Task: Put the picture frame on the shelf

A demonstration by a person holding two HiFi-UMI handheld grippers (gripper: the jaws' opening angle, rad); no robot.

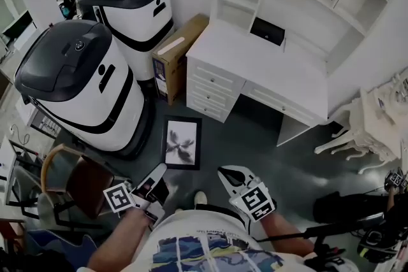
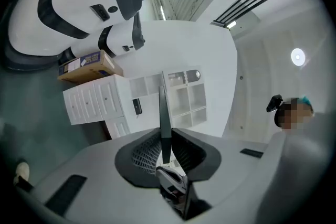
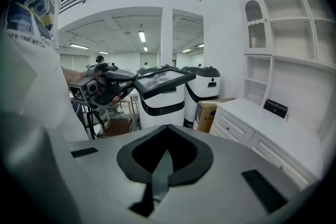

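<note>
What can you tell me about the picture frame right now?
The picture frame is thin, black and rectangular, around a pale print with a dark flower-like shape. It is in the air in front of the person, roughly flat with the picture side up. The left gripper is clamped on its near edge. Nothing else touches it.

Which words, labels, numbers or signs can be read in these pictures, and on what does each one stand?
"real art": part of a printed line on the person's shirt; the rest is cut off or blurred.
Cardboard box: label print too small to read.
Left gripper and right gripper: square markers, patterns only, no letters.
Picture frame: dark image, no text.
</note>
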